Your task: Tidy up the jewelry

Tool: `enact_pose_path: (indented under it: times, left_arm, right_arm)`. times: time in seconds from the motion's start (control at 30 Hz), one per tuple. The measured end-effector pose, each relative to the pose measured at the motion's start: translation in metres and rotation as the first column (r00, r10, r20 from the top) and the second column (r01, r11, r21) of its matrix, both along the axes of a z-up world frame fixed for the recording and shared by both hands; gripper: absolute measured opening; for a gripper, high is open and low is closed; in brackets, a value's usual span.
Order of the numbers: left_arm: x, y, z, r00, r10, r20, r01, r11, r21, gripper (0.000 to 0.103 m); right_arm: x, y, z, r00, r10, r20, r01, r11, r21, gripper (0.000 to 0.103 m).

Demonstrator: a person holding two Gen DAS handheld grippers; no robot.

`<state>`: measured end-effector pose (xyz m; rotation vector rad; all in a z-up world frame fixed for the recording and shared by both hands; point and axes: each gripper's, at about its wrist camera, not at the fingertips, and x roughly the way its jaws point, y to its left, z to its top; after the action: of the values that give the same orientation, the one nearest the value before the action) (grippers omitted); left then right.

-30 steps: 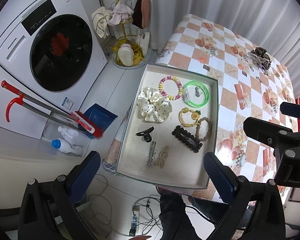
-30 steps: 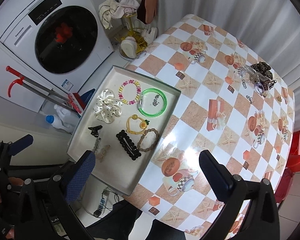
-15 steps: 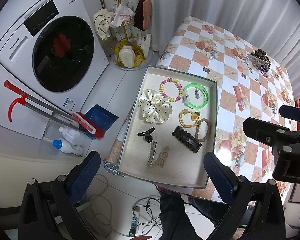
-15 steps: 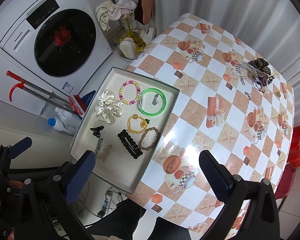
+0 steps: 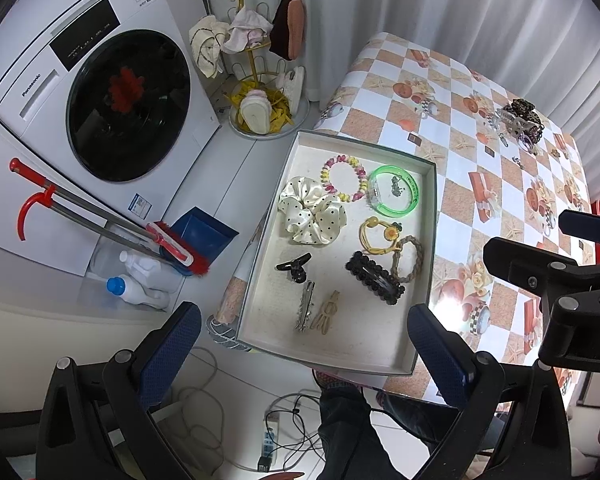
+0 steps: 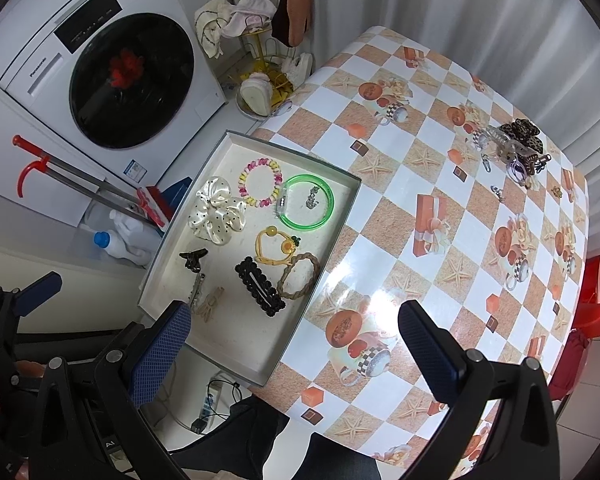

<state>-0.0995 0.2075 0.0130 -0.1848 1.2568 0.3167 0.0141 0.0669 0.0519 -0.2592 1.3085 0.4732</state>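
— Where's the jewelry?
— In the tray (image 5: 427, 216) at the table's (image 6: 440, 184) left edge, its long axis running near to far. A loose pile (image 6: 514, 148) lies far right.
— Any difference between views?
— Only the right wrist view shows the table's near edge. Both cameras have risen slightly.
— Grippers?
— Left gripper (image 5: 304, 360) and right gripper (image 6: 294, 354) gape wide, holding nothing.
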Motion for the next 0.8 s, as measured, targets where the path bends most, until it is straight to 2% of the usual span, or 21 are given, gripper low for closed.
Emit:
enact_pose_path:
  times: [0.8]
  left_arm:
    - [-0.0010,-0.0001,0.0005,1.000,0.000,-0.002,0.000,1.000,0.002,0.103]
  right_arm:
    - [-0.0025,0.0036,-0.0006,1.000,-0.006,0.000,0.006,1.000,0.000,0.103]
